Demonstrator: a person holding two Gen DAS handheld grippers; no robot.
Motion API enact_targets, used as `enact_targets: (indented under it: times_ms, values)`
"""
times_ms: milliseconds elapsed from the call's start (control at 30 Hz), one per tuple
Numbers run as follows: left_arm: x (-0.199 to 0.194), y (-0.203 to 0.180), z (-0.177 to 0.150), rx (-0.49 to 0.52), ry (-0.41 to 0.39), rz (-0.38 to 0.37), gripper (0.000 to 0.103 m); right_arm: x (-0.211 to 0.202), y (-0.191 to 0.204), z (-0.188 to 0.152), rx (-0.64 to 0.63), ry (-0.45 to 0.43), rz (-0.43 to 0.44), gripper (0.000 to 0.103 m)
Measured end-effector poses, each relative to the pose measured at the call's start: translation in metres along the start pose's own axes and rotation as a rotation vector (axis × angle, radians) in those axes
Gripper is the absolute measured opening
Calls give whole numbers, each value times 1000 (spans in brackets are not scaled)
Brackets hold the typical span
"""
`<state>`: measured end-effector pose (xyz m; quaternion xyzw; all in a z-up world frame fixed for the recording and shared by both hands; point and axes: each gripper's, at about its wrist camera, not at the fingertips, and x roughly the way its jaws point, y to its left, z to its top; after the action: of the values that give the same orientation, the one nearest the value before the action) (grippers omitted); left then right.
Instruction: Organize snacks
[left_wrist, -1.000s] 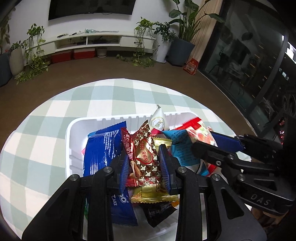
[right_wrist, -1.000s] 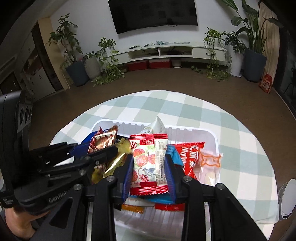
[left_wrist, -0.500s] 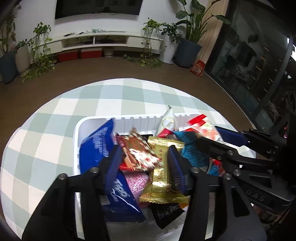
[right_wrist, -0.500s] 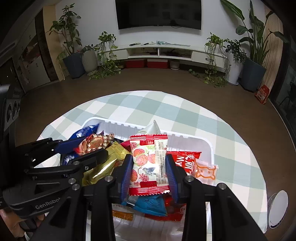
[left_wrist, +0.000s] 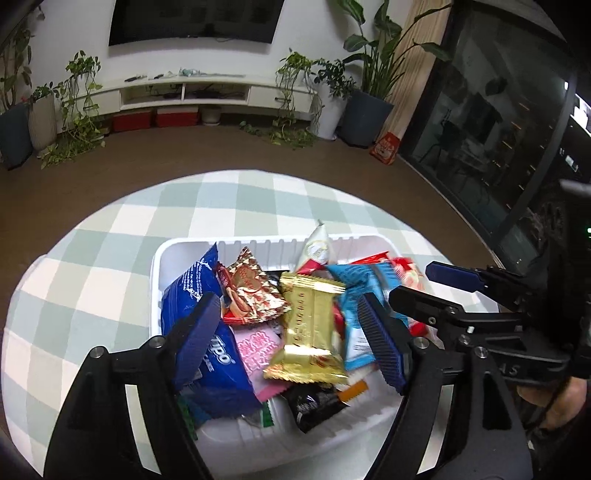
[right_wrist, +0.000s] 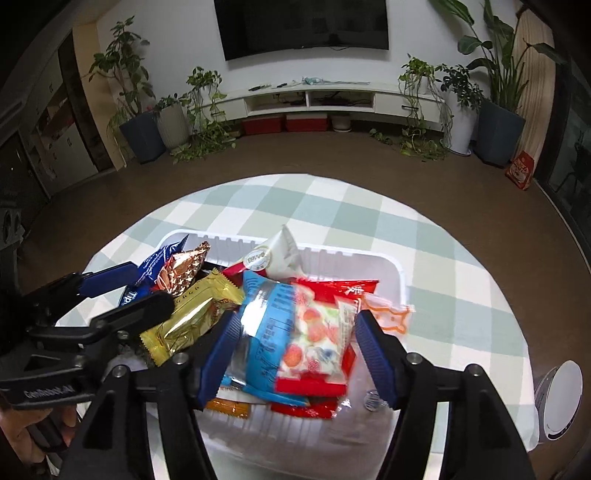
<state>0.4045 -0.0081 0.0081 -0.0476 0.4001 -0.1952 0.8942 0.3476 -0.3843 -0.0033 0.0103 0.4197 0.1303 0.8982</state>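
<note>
A white plastic bin (left_wrist: 255, 245) (right_wrist: 343, 254) on the checked table holds a pile of snack packets. My left gripper (left_wrist: 291, 325) is open and empty above the pile; the red and gold chocolate packet (left_wrist: 251, 290) lies loose on top, beside a gold bar packet (left_wrist: 312, 332) and a blue cookie packet (left_wrist: 201, 284). My right gripper (right_wrist: 295, 332) is open wide; the white and red fruit candy packet (right_wrist: 317, 339) lies, blurred, between its fingers on a light blue packet (right_wrist: 266, 321). Each gripper shows at the side of the other's view.
The round table has a green and white checked cloth (left_wrist: 122, 236) (right_wrist: 436, 302). A white round device (right_wrist: 557, 398) sits at the table's right edge. Plants, a TV console and floor lie beyond.
Both grippers have opened and let go of their packets. The chocolate packet dropped onto the pile; the fruit candy packet fell between the right fingers. Both grippers have pulled back and up.
</note>
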Motion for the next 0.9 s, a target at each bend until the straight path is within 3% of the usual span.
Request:
enact_targets:
  times_ms: [267, 367, 533, 600, 700, 767, 900]
  values:
    - [-66, -14, -24, 11, -124, 3, 103, -38, -27, -23, 93, -65, 60, 76]
    - [-95, -20, -49, 11, -170, 21, 103, -62, -34, -43, 137, -118, 89, 84]
    - [-131, -39, -105, 46, -181, 26, 103, -101, -22, -95, 150, -180, 115, 94]
    - [-147, -48, -130, 42, -193, 74, 103, -115, -10, -121, 137, -189, 113, 95]
    - [-182, -56, -167, -58, -288, 148, 103, -130, 8, -152, 106, -189, 109, 95]
    - [-204, -60, -186, -105, -306, 114, 103, -143, 20, -170, 79, -201, 101, 95]
    - [-239, -68, -214, -101, -326, -1, 103, -164, 30, -194, 107, -228, 125, 95]
